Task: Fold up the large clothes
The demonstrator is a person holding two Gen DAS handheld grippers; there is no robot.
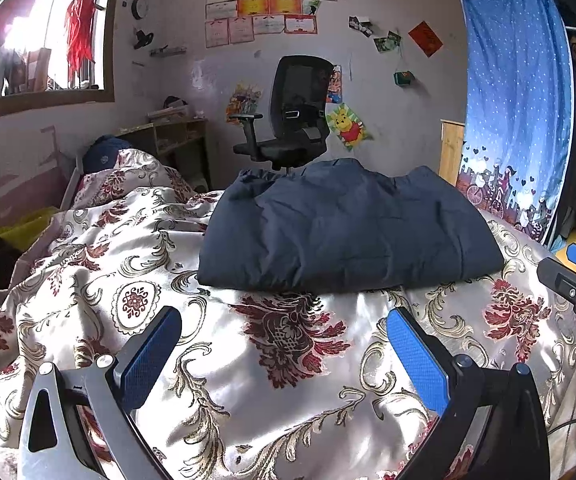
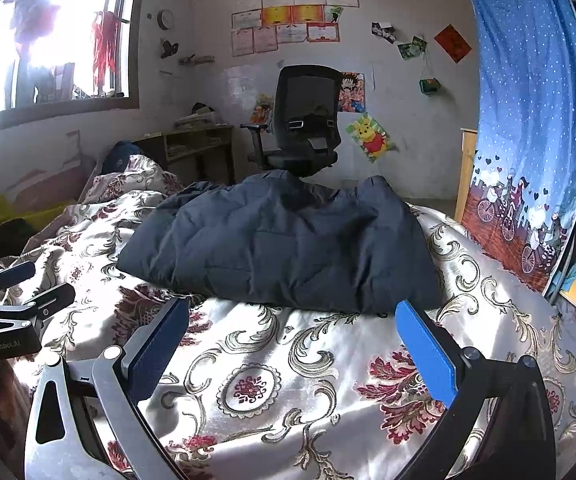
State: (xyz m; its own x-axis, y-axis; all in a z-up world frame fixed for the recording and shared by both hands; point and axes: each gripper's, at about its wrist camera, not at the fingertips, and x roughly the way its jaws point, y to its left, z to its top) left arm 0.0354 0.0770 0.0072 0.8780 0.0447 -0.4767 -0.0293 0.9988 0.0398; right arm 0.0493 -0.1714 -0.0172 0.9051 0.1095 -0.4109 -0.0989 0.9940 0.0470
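The navy padded jacket (image 1: 348, 228) lies folded into a thick, puffy bundle on the bed, straight ahead of both tongs and beyond their tips, touching neither. Its far edge bunches into humps that hide whatever lies behind it on the bed, and how its layers are tucked underneath cannot be made out. The near edge is a rounded fold resting flat on the bedspread; the top is creased and quilted-looking, dark blue throughout.

The left gripper (image 1: 284, 360) hovers over the floral satin bedspread (image 1: 288, 420) with its two blue-padded fingers spread wide and nothing between them. The right gripper (image 2: 292, 356) is likewise spread apart and empty, its tips just short of the jacket's near edge. In the left view the right tool shows cut off at the right border; in the right view the left tool appears at the left border, only partly visible.

Beyond the jacket, past the bed's far end, stands a black office chair (image 2: 304, 120), its base hidden by the bundle. To the right of both tongs hangs a blue dotted curtain (image 2: 528, 120). To the far left the window (image 2: 48, 32) is washed out by glare.
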